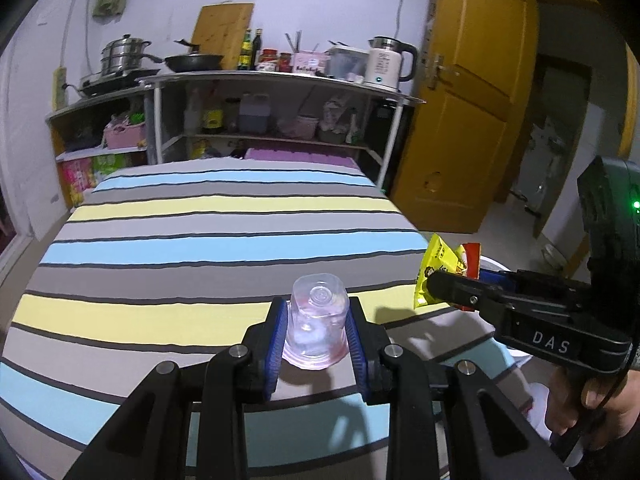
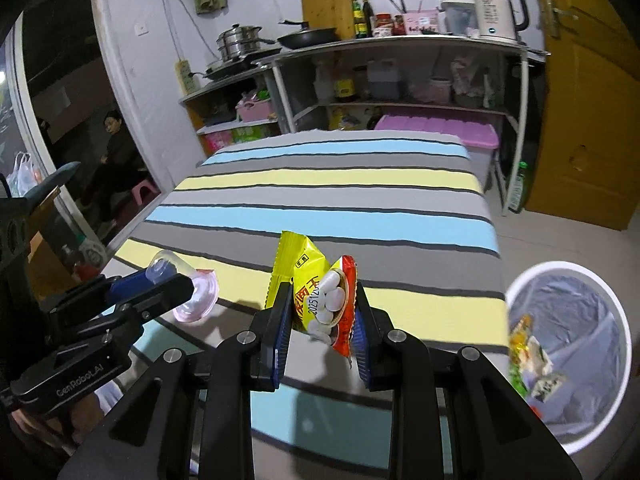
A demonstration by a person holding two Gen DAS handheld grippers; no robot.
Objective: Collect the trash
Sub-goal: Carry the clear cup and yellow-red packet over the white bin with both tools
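Striped bed [image 2: 340,200] before shelves [image 2: 400,80]; bin [image 2: 568,280] right of bed

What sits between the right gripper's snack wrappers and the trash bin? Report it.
Nothing: in the right wrist view, only striped tablecloth separates the snack wrappers from the lined trash bin beside the table.

My two wrist cameras look forward and downward along each tool, close over the striped bed [image 1: 224,240], both facing the kitchen shelf [image 2: 400,46] at the frame's top
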